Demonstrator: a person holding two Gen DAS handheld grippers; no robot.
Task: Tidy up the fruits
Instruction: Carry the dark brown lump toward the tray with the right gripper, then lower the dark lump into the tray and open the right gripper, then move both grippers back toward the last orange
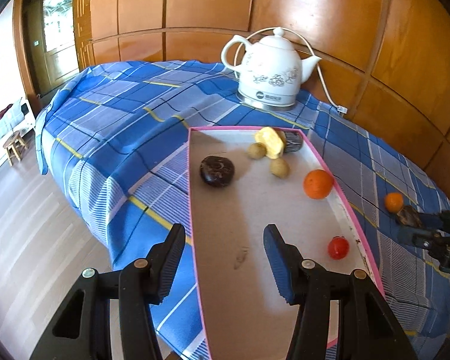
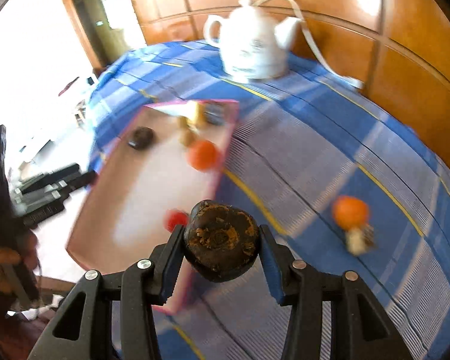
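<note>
**Dark fruit gripped above the tablecloth, beside the tray**

We hold a dark brown fruit in our right gripper, its two fingers clamped on either side of it. It sits lifted over the blue plaid tablecloth, just off the near right edge of the pink-rimmed tray. The right wrist view is blurred by motion, so fine detail there is hard to tell.

Our left gripper stands open with nothing between its fingers, poised over the tray's left rim.

Inside the tray lie a second dark fruit, two small tan fruits, a yellow piece, a dark striped object in the far corner, an orange against the right wall and a small red fruit.

Out on the cloth, well apart from the tray, rests another orange with a small pale and brown object just beside it. A white kettle stands at the far edge, near the wooden wall.
</note>
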